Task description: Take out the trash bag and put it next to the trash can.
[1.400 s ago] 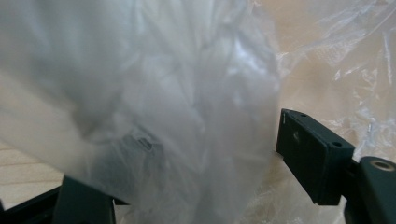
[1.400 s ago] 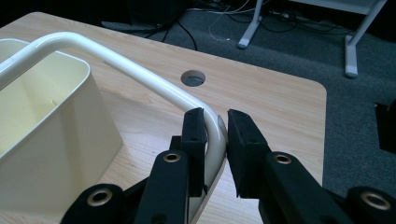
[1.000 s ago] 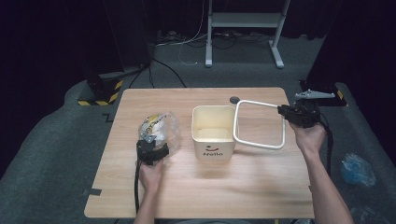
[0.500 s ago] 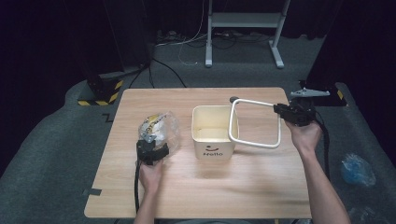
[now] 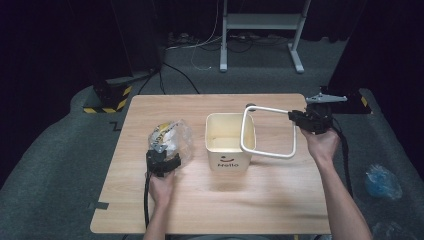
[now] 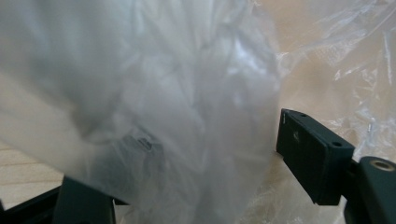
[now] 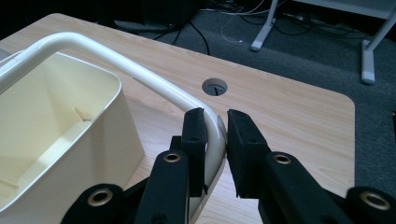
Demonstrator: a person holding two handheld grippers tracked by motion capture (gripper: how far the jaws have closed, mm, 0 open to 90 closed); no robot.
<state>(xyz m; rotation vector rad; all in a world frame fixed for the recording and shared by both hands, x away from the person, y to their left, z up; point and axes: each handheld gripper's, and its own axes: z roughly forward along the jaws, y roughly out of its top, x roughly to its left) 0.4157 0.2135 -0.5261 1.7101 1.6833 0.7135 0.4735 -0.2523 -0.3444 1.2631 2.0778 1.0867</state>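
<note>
A cream bin marked "Hello" stands in the middle of the wooden table. My right gripper is shut on one corner of a white rounded frame, which hangs tilted above the bin's right side. In the right gripper view the frame runs from my right gripper out over the bin. A crumpled clear plastic bag with something yellow inside lies left of the bin. My left gripper sits at its near end, jaws wide and pressed on the bunched bag.
A round cable hole pierces the table behind the frame. Beyond the table are a white stand's legs, cables and a yellow-black striped block on the grey floor. A blue bag lies on the floor at right.
My right gripper has carried the white frame a little to the left and tipped it more upright over the bin. The left gripper and the bag have stayed put.
</note>
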